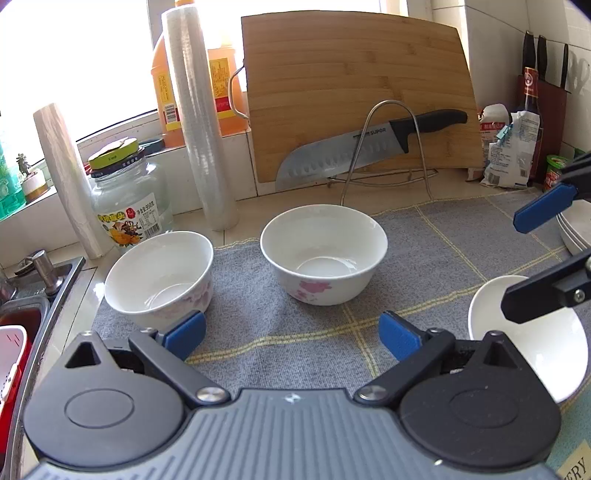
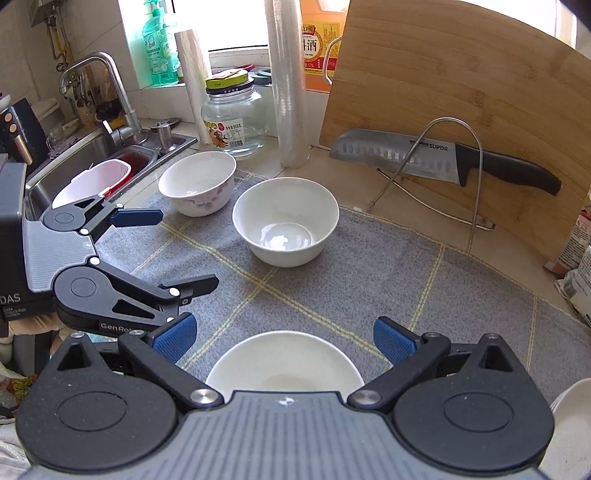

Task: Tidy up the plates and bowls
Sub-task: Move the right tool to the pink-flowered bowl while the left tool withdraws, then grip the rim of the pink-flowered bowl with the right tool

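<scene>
While both bowls sit apart on the mat (image 2: 369, 280), the right gripper (image 2: 284, 339) hangs spread over a near plate (image 2: 284, 360), probably to gather it; the left gripper (image 1: 291, 334) is also spread, empty.

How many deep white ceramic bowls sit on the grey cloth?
2: one floral bowl at the cloth's sink-side edge, one bowl mid-cloth before the cutting board. Shallow dishes nearer the grippers excluded; more may be out of frame.

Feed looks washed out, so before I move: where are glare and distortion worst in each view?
Left wrist view: window blown out white top left, cutting board edges bowed by fisheye. Right wrist view: window overexposed up top, bright highlight inside the middle bowl, corners vignetted black.
</scene>
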`<state>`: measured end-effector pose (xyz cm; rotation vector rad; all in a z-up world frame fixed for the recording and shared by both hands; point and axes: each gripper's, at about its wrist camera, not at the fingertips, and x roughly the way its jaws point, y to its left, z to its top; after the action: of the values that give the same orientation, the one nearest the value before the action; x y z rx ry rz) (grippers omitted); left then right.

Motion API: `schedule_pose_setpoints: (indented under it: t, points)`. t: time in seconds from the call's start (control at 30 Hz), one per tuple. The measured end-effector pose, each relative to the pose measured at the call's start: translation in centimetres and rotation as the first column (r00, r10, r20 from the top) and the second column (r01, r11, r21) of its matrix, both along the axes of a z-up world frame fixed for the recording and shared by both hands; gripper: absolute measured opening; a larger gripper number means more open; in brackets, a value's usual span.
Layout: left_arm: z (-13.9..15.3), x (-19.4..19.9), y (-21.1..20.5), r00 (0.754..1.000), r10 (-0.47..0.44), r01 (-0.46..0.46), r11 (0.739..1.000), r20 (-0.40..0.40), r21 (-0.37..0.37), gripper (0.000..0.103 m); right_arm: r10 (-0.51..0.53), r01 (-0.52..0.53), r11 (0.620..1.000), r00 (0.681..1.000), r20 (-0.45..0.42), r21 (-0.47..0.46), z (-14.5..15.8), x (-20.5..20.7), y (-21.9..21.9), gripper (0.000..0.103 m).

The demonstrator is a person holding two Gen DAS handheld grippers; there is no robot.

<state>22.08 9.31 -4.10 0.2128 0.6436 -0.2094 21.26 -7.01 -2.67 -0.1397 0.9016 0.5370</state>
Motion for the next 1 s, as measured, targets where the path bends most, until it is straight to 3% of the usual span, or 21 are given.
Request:
schedule_pose_setpoints:
  t: [0.6, 1.0]
  points:
    - [-2.3, 4.7, -1.3, 0.997, -0.078, 0.078, 0.997, 0.0, 0.014, 0.1, 0.038, -0.038, 0.999, 0.997, -0.067, 0.003, -1.6, 8.8, 2.3, 0.103]
    - [-2.8, 5.8, -1.5, 0.994, -0.105, 0.105, 0.994, -0.009, 0.013, 0.099, 0.069, -0.066, 0.997, 0.992, -0.103, 0.031, -3.1, 12.6, 3.6, 0.1]
